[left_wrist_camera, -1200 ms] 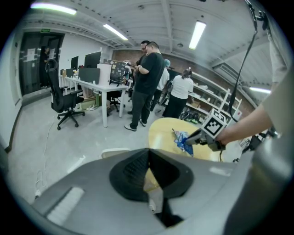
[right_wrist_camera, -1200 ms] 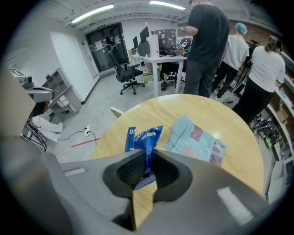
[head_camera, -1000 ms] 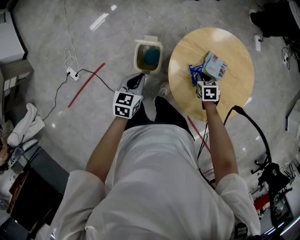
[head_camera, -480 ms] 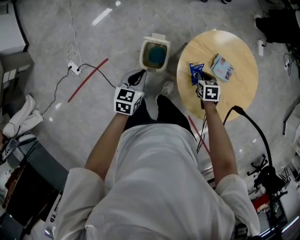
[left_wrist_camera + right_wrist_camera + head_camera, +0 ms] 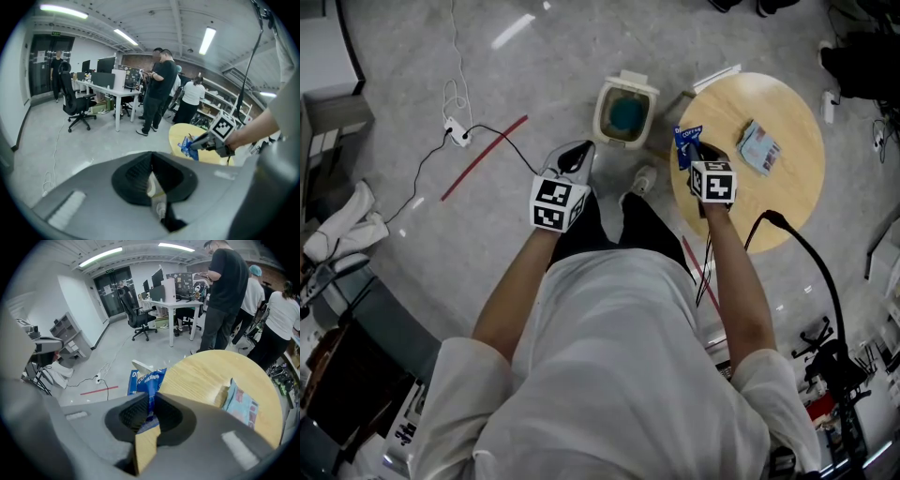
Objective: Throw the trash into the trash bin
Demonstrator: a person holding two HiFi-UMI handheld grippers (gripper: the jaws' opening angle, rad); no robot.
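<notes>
Wrapper [image 5: 685, 138] pinched by its edge in the right gripper [image 5: 696, 153]; left gripper [image 5: 572, 161] shut, empty. A thin grip could drop it short of the bin [image 5: 602, 101].

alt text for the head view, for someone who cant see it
Seen from above, a person's right gripper pinches a blue wrapper at the edge of a round wooden table, near an open trash bin on the floor. The left gripper hangs over the floor; another packet lies on the table.
</notes>
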